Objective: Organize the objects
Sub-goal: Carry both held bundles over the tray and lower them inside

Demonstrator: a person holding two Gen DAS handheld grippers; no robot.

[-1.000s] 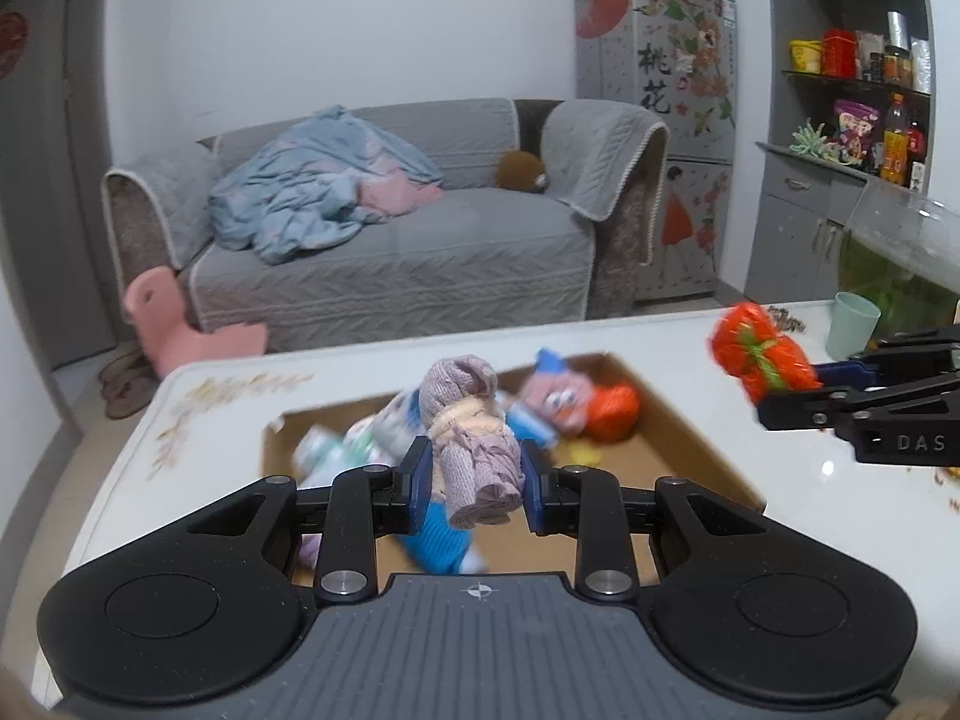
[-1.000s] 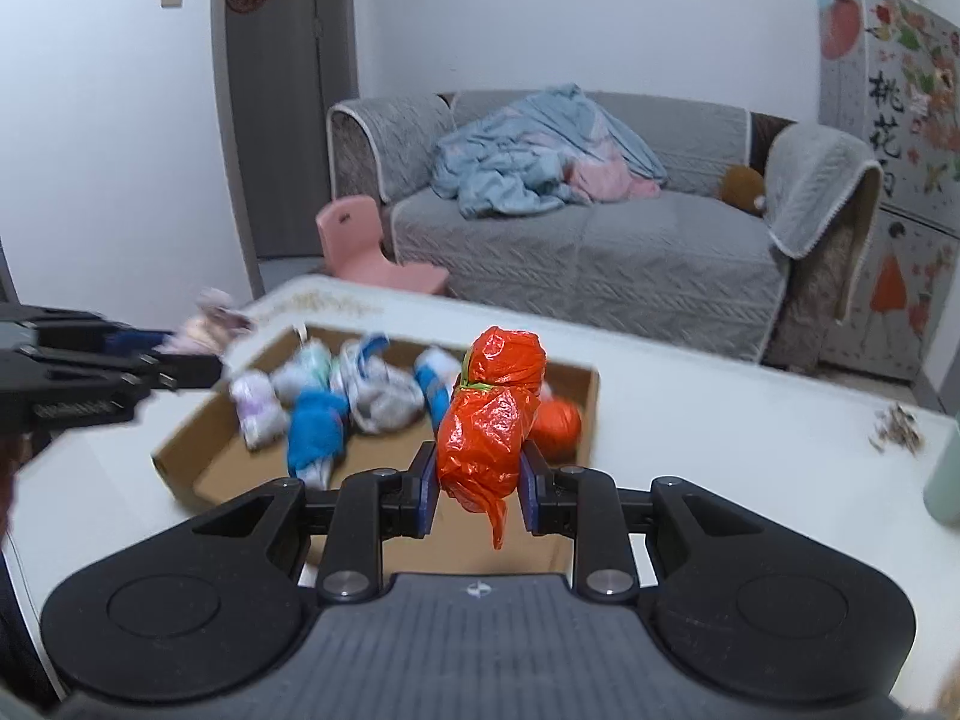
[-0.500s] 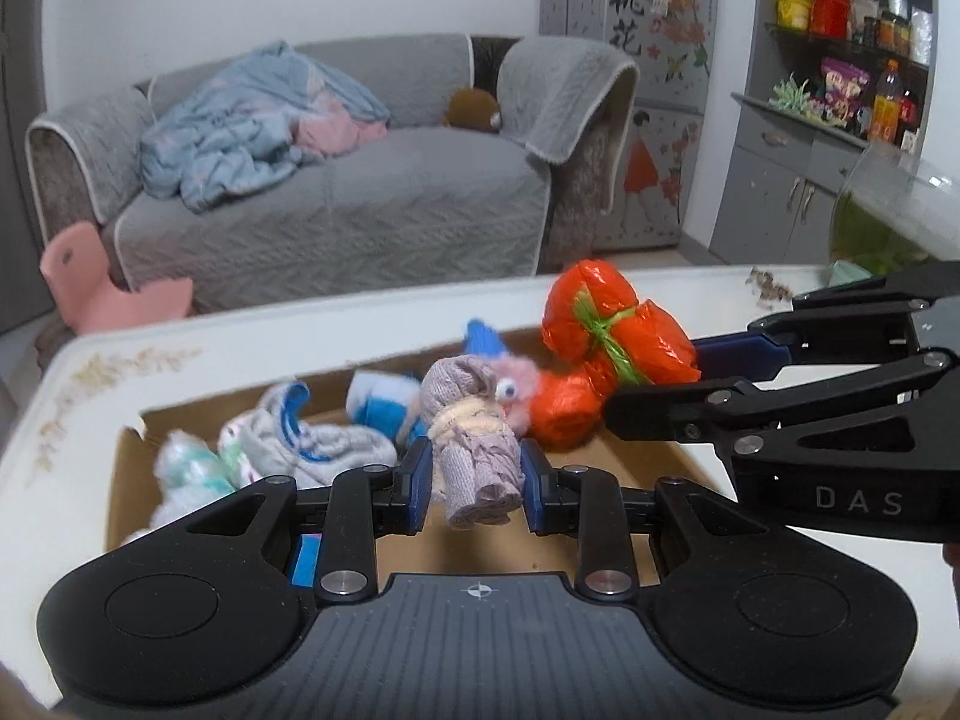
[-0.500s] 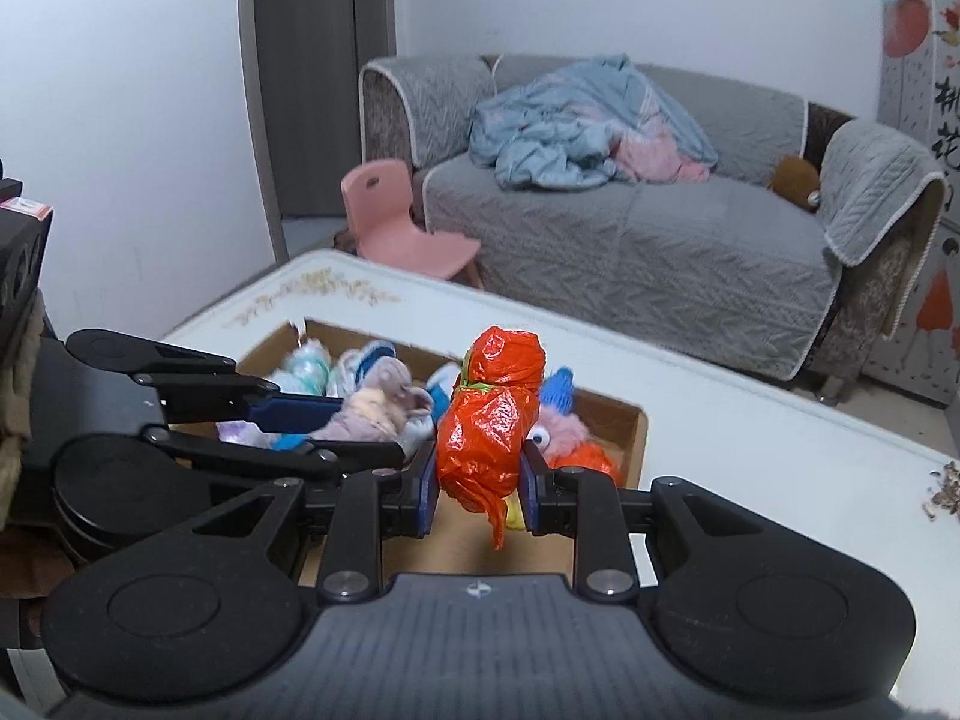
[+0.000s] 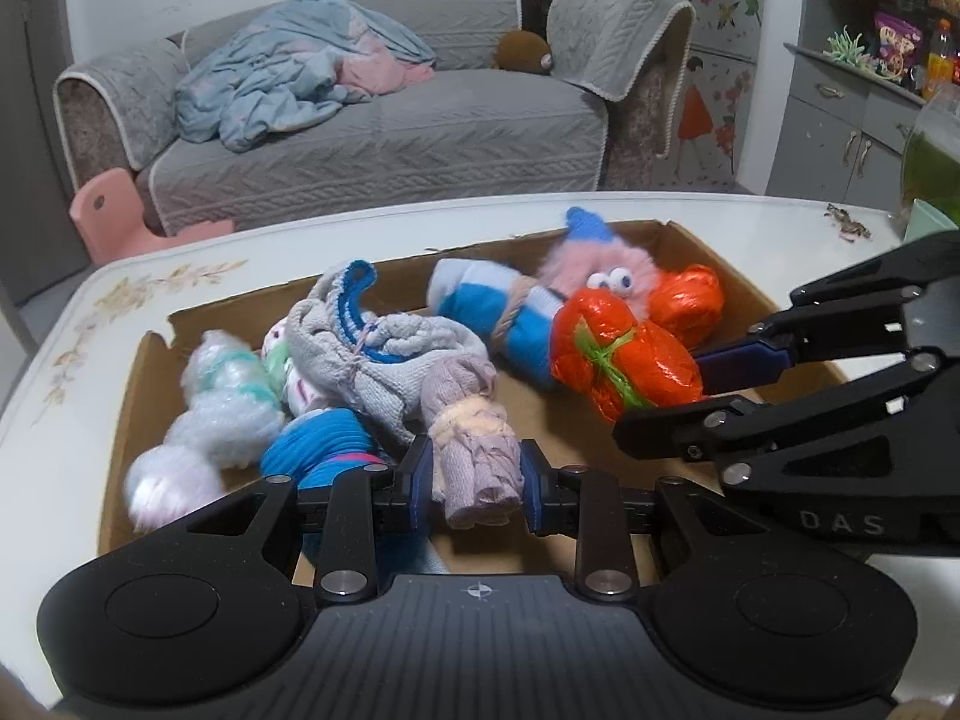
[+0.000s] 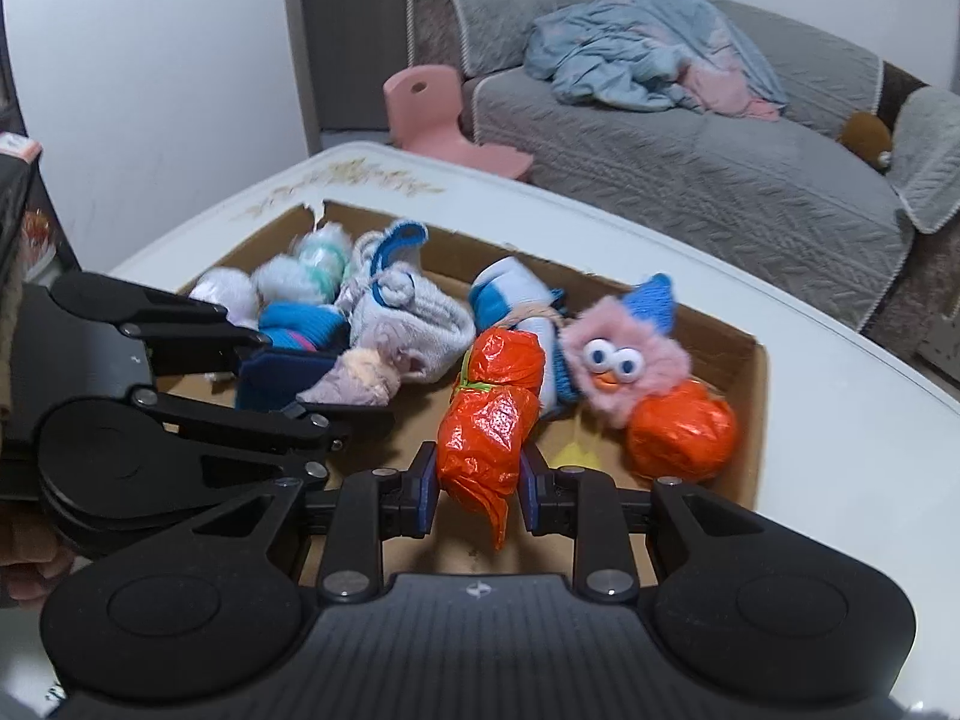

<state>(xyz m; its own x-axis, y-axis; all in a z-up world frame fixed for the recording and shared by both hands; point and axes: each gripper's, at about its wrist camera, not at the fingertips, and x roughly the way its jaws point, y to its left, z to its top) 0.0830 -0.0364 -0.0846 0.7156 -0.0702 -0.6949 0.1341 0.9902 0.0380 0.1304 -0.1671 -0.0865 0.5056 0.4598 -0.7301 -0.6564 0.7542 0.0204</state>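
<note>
My left gripper is shut on a pale mauve rolled sock bundle, held low over the near side of a shallow cardboard box on a white table. My right gripper is shut on an orange plastic bundle tied with green string, hanging over the same box just right of the left one. In the left wrist view the right gripper reaches in from the right with the orange bundle. In the right wrist view the left gripper comes in from the left with the mauve bundle.
The box holds several rolled socks, a blue-and-white roll, a pink fuzzy toy with googly eyes and an orange ball-shaped bundle. The white table has a floral pattern at its far left. A grey sofa and pink chair stand beyond.
Both grippers have sunk toward the box and drawn close together over it, each still holding its bundle. The box and its contents look larger and nearer in both views.
</note>
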